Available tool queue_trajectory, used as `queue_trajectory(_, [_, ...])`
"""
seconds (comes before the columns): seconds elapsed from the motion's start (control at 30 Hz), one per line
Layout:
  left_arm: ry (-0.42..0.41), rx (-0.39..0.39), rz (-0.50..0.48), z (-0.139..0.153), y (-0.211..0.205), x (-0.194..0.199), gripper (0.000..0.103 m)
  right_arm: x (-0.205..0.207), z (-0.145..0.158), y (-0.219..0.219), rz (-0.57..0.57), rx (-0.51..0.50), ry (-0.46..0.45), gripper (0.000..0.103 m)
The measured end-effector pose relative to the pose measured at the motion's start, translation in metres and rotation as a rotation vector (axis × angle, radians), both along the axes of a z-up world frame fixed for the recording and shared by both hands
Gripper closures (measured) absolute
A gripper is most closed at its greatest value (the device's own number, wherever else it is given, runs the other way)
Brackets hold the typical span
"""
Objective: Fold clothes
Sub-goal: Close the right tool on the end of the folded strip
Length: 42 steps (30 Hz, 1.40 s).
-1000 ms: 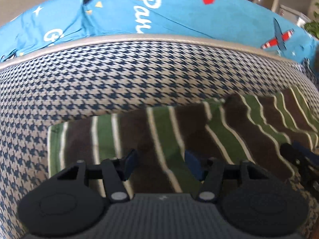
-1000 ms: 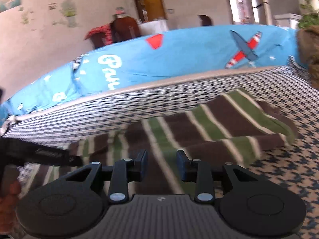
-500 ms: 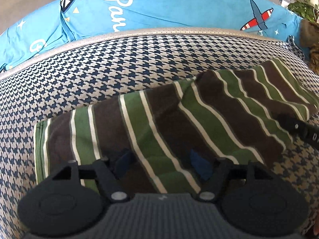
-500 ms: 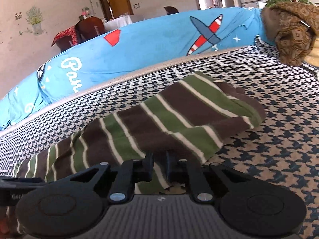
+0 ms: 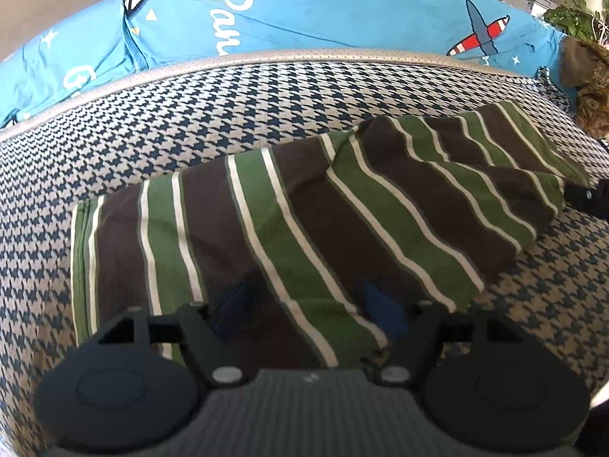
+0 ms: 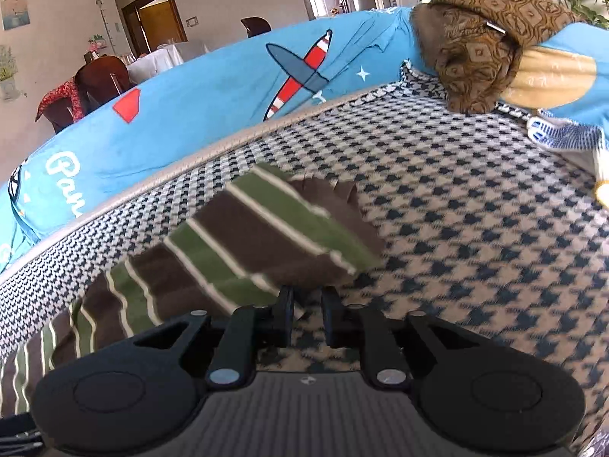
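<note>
Now our right tool point(image 6: 307, 314) sits at the near right corner of the striped garment point(image 6: 243, 251), its fingers only a narrow gap apart with bare houndstooth cushion point(image 6: 475, 236) showing between them. Half a second ago those fingers were nearly pressed together over the near hem, and a second ago they stood wider above the middle of the cloth, so we read this as a brief nip at the hem that has since eased and slid to the right. Whether any cloth is caught now we cannot tell: the corner is blurred just where it meets the left finger.

Our left tool point(image 5: 308, 312) has kept its fingers well spread over the near hem of the garment point(image 5: 304, 228) across all three moments, and the cloth beneath it looks flatter than before.

Meanwhile the garment lies as a long folded band across the cushion, its left end square, its right part doubled over on a slant. So we judge one fold as laid and being tidied; whether more folds are wanted, the scene does not settle.

Hidden from us: the underside layers, the garment's far edge toward the blue cover point(image 5: 342, 15), and the hem under both tool bodies. A brown patterned cloth point(image 6: 483, 45) at the right is cut off.
</note>
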<state>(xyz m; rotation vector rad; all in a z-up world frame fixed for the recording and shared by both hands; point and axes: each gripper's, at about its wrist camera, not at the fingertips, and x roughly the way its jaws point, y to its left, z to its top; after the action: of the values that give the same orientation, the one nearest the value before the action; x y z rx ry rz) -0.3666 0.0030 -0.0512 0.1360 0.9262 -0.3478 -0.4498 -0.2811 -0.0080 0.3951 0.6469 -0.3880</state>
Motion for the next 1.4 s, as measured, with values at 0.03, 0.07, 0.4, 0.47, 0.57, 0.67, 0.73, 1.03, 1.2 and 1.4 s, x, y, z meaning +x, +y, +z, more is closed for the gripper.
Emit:
queue_trajectory(0.03, [0.01, -0.012, -0.009, 0.001, 0.001, -0.001, 0.03, 0.001, 0.004, -0.003, 0.019, 0.003, 0.0, 0.085])
queue_trajectory(0.07, [0.014, -0.025, -0.019, 0.003, 0.001, -0.001, 0.03, 0.004, 0.008, -0.007, 0.042, -0.002, 0.001, 0.085])
queue_trajectory(0.4, [-0.04, -0.135, -0.008, 0.012, -0.008, 0.016, 0.026, 0.041, 0.019, -0.054, 0.165, -0.033, 0.047, 0.052])
queue_trajectory(0.47, [-0.039, -0.137, -0.004, 0.011, -0.01, 0.02, 0.026, 0.046, 0.015, -0.062, 0.171, -0.015, 0.039, 0.043])
queue_trajectory(0.57, [-0.032, -0.138, -0.002, 0.008, -0.014, 0.024, 0.026, 0.053, 0.01, -0.07, 0.17, -0.034, 0.043, 0.037])
queue_trajectory(0.67, [-0.022, -0.132, -0.002, 0.004, -0.015, 0.024, 0.026, 0.06, 0.003, -0.079, 0.161, -0.02, 0.053, 0.035])
queue_trajectory(0.73, [-0.017, -0.124, -0.002, 0.001, -0.016, 0.023, 0.026, 0.064, 0.0, -0.079, 0.168, -0.022, 0.052, 0.035])
queue_trajectory(1.03, [-0.041, -0.092, -0.04, -0.005, -0.032, 0.018, 0.017, 0.082, -0.008, -0.072, 0.223, -0.063, 0.04, 0.049])
queue_trajectory(1.2, [-0.056, -0.051, -0.068, -0.009, -0.042, 0.015, 0.012, 0.083, -0.003, -0.067, 0.231, -0.085, 0.008, 0.087])
queue_trajectory(1.4, [-0.057, -0.019, -0.12, -0.01, -0.05, 0.008, 0.009, 0.085, 0.007, -0.064, 0.207, -0.107, -0.042, 0.093])
